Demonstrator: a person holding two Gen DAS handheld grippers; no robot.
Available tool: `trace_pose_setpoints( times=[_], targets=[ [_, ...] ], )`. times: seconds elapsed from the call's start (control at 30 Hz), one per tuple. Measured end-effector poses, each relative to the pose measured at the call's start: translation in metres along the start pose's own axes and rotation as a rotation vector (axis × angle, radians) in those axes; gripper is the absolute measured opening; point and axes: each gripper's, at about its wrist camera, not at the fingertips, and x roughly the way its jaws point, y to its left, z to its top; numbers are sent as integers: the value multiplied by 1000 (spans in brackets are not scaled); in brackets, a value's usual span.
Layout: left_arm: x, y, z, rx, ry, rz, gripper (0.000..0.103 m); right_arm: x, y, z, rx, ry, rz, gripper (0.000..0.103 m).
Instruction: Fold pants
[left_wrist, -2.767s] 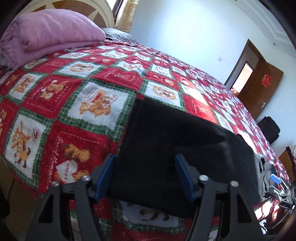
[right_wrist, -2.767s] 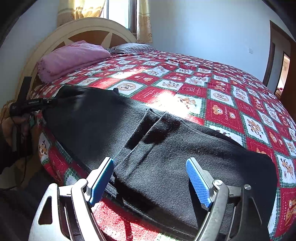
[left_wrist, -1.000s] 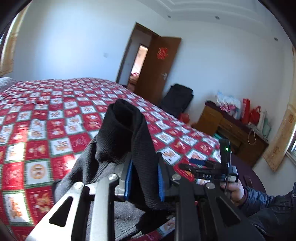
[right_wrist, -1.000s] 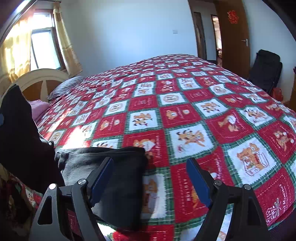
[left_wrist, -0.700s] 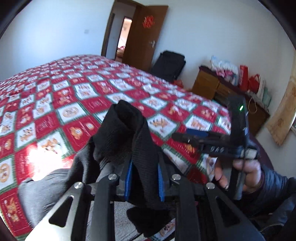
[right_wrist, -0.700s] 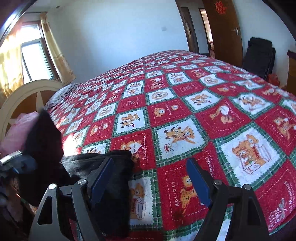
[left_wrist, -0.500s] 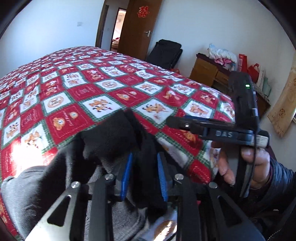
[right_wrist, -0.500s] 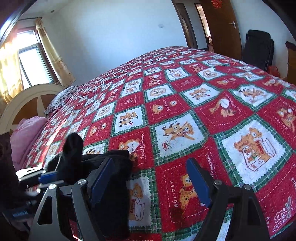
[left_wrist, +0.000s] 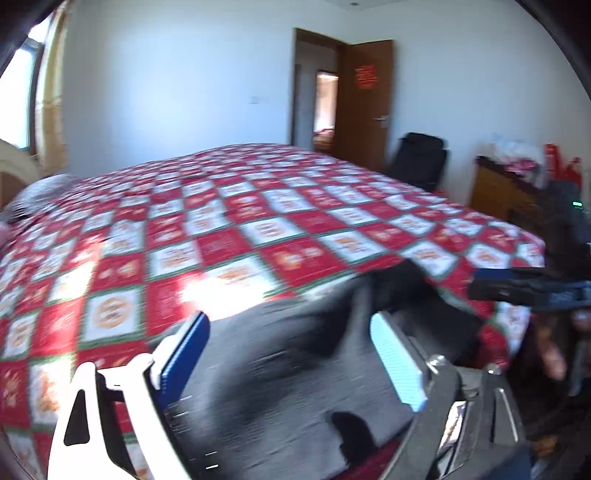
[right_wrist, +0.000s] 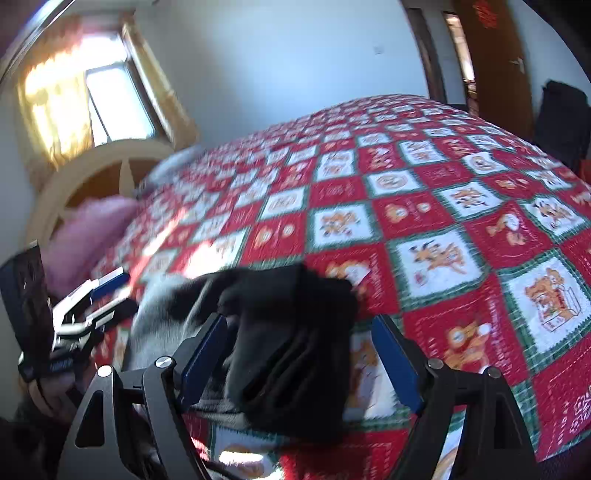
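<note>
The dark grey pants (left_wrist: 295, 387) lie folded in a pile near the front edge of the bed; in the right wrist view the pants (right_wrist: 291, 369) show a thick black folded end on top. My left gripper (left_wrist: 288, 321) hovers just over the pile with its jaws opening wide, and the cloth lies below them, gripped by neither. In the right wrist view, the left gripper (right_wrist: 120, 288) shows at the pile's left side. My right gripper (right_wrist: 299, 321) is open, straddling the folded end without pressing on it. The left wrist view catches the right gripper (left_wrist: 517, 288) at its right edge.
A red, white and green checked bedspread (left_wrist: 258, 221) covers the bed. A pink blanket (right_wrist: 88, 229) lies by the cream headboard (right_wrist: 110, 162). Past the bed stand a brown door (left_wrist: 365, 103), a black bag (left_wrist: 417, 162) and a wooden dresser (left_wrist: 498, 192). A person's hand (left_wrist: 550, 354) holds the right gripper.
My left gripper was shut on the raised pants end; it has come down, spread its jaws and let the cloth drop onto the pile. The right gripper has moved over the folded end.
</note>
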Motion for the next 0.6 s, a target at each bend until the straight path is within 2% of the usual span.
trace_pose_setpoints(
  times=[0.07, 0.1, 0.17, 0.27, 0.33, 0.37, 0.43, 0.47, 0.6],
  targets=[
    [5, 17, -10, -52, 16, 41, 96, 9, 10, -7, -44, 30, -4, 79],
    [8, 23, -14, -77, 24, 52, 97, 11, 13, -10, -65, 32, -15, 72],
    [12, 35, -21, -137, 46, 53, 97, 12, 18, -14, -100, 34, -31, 67],
    [17, 40, -29, -166, 63, 60, 97, 20, 17, -16, -108, 74, -28, 64],
    [18, 35, -30, -144, 65, 75, 99, 23, 18, -19, -130, 80, -50, 52],
    [19, 32, -31, -129, 65, 83, 101, 24, 20, -21, -161, 79, -79, 35],
    [19, 31, -33, -116, 68, 86, 102, 23, 22, -21, -178, 74, -76, 27],
    [20, 31, -34, -117, 74, 82, 102, 22, 22, -21, -184, 75, -64, 13],
    [23, 35, -36, -135, 87, 90, 102, 14, 23, -19, -205, 60, -87, 10]
  ],
)
